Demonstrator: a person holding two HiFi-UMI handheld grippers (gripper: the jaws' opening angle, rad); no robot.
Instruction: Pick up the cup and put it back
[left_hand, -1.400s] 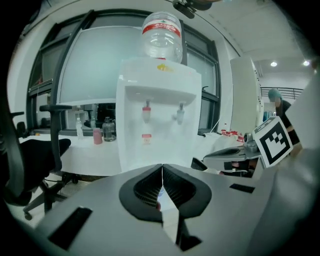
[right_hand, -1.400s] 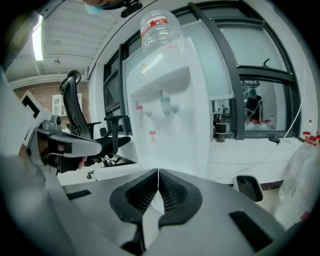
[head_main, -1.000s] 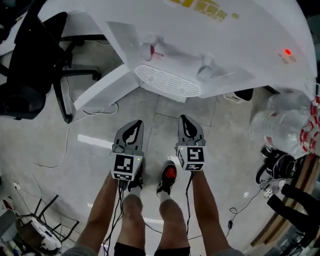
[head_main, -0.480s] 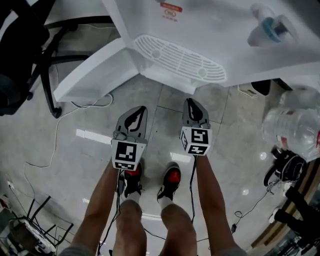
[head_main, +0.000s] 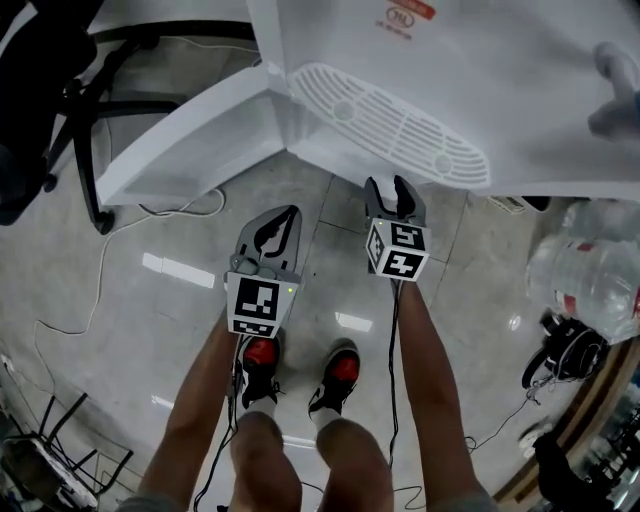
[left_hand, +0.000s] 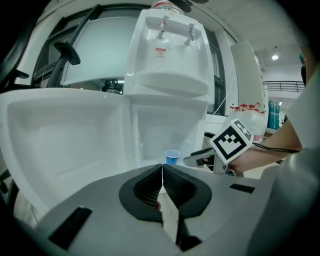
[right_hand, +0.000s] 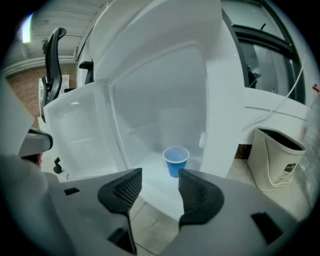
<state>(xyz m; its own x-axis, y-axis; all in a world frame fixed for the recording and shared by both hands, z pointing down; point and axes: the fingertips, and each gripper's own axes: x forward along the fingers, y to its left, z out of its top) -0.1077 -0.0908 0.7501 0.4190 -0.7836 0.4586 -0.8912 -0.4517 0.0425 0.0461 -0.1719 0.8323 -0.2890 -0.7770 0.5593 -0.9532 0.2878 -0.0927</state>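
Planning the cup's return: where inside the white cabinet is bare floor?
Bare cabinet floor lies left of and in front of the blue cup, toward the open door. Right of it, the side wall crowds close.

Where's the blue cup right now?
In the right gripper view the blue cup stands upright inside the open white cabinet, just beyond the right gripper, whose jaws have just been opening with nothing between them.

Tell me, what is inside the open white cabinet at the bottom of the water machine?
One small blue plastic cup stands upright on the cabinet's white floor. Whether the cup holds anything cannot be seen.
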